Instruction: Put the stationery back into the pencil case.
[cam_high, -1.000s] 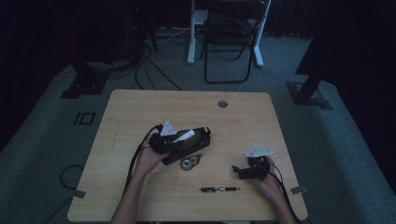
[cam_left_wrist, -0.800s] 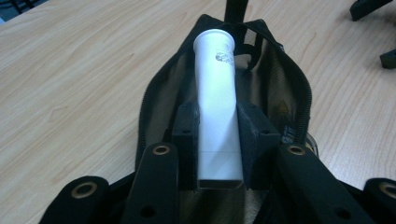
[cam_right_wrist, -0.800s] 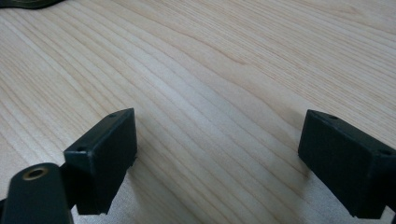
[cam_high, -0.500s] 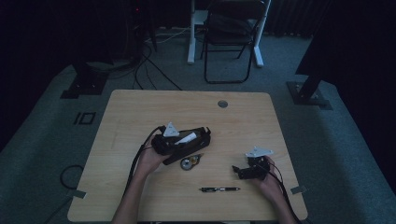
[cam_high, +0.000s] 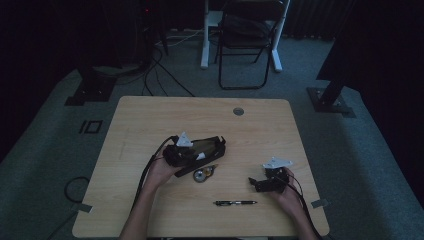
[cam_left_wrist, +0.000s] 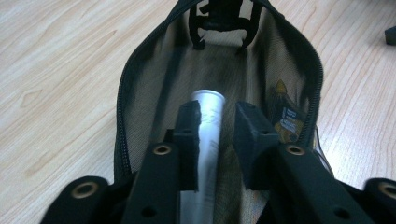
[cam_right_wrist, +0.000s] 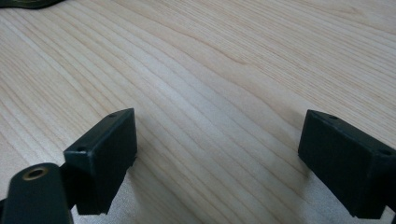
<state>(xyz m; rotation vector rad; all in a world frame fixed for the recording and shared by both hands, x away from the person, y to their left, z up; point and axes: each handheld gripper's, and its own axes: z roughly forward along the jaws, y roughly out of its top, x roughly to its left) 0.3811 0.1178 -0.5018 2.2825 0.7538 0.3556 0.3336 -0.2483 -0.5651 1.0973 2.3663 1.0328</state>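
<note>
- The left gripper (cam_left_wrist: 217, 140) reaches into an open black mesh pencil pouch (cam_left_wrist: 149, 84) that lies on the wooden table (cam_high: 150, 115), so whatever it lets go lands inside.
- Its 2 jaws stand on either side of a silver tube-shaped item (cam_left_wrist: 205, 116). The left jaw seems to touch it, while a small gap shows at the right one, so I cannot tell whether the tube is gripped or already let go.
- The tube lies lengthwise along the pouch floor, the way a long thing fits best. A small yellow-labelled item (cam_left_wrist: 286, 119) sits against the pouch's side wall.
- In the high view the pouch (cam_high: 207, 147) lies near the table's middle, with a correction tape roller (cam_high: 204, 175) just beside it and a pen (cam_high: 236, 203) nearer the person; both probably await packing.
- The right gripper (cam_right_wrist: 219, 158) rests low over bare wood with its jaws spread wide and nothing between them, likely ready for the pen, which is near it.
</note>
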